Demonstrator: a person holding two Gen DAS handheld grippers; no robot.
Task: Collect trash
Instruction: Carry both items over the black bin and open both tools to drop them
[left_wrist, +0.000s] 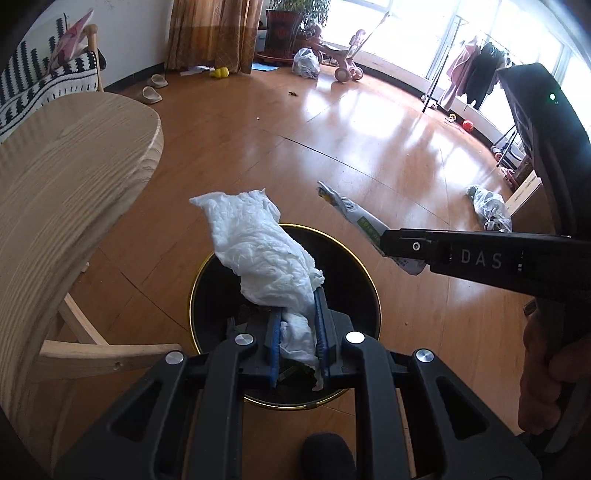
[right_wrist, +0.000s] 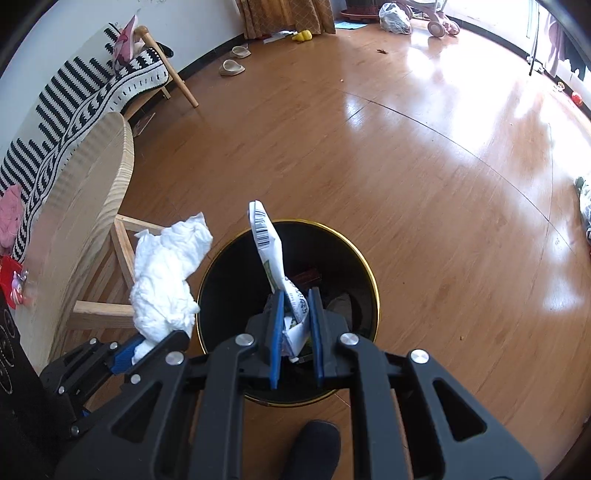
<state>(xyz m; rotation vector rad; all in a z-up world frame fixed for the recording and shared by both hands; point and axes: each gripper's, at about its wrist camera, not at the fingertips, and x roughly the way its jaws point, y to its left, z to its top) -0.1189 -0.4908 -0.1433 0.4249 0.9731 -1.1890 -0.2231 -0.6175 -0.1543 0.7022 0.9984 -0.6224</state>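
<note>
My left gripper (left_wrist: 299, 306) is shut on a crumpled white tissue (left_wrist: 255, 247) that sticks up above a round black bin with a gold rim (left_wrist: 364, 275). In the right wrist view the same tissue (right_wrist: 166, 280) hangs just left of the bin (right_wrist: 369, 273), held in the left gripper (right_wrist: 142, 341). My right gripper (right_wrist: 297, 295) is shut on a flattened white and green wrapper with a barcode (right_wrist: 267, 243), right over the bin's mouth. In the left wrist view the right gripper (left_wrist: 386, 242) comes in from the right with the wrapper (left_wrist: 354, 212). Some dark trash lies inside the bin.
A pale wooden table (left_wrist: 66, 158) with its leg frame stands close on the left. A striped bench (right_wrist: 92, 88) runs along the wall. On the floor lie a filled plastic bag (left_wrist: 489, 206), slippers (right_wrist: 232, 68) and a yellow toy. A hand (left_wrist: 543, 376) holds the right gripper.
</note>
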